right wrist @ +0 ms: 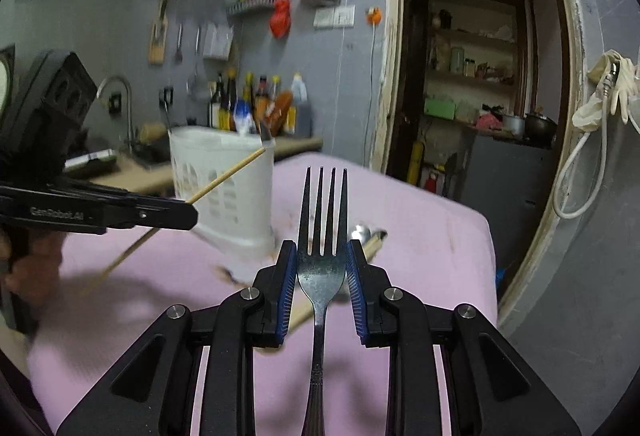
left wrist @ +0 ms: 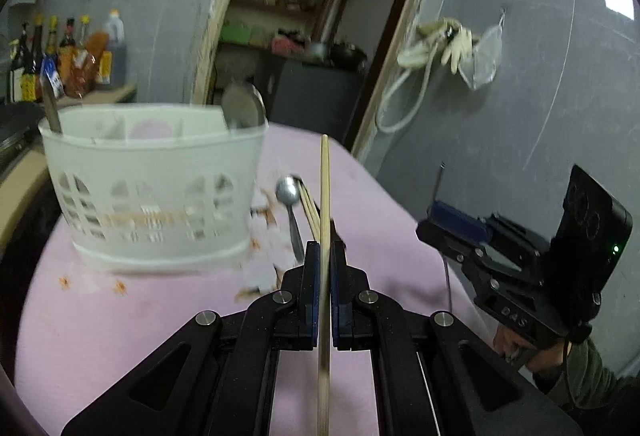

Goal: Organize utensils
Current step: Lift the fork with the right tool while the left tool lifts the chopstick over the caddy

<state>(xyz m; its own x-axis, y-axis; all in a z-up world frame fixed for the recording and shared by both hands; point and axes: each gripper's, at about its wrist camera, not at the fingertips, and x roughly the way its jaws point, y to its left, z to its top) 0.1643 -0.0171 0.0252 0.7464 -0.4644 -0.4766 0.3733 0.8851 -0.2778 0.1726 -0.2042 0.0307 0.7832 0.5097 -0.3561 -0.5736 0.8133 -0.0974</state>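
Note:
My left gripper [left wrist: 325, 248] is shut on a wooden chopstick [left wrist: 325, 196] that points up and forward above the pink table; it also shows in the right wrist view [right wrist: 224, 178]. My right gripper [right wrist: 321, 256] is shut on a metal fork [right wrist: 323, 236], tines up. The white perforated utensil basket [left wrist: 156, 192] stands on the table ahead and left, with a spoon [left wrist: 242, 108] and another handle [left wrist: 51, 108] standing in it. On the table lie a spoon [left wrist: 287, 192] and more chopsticks [left wrist: 310, 212] just ahead of the left gripper.
The pink cloth-covered table [left wrist: 120, 336] ends at a grey wall and a doorway behind. Sauce bottles [left wrist: 60, 60] stand on a counter at the back left, beside a sink tap [right wrist: 116, 88]. The right gripper [left wrist: 452, 232] hovers off the table's right edge.

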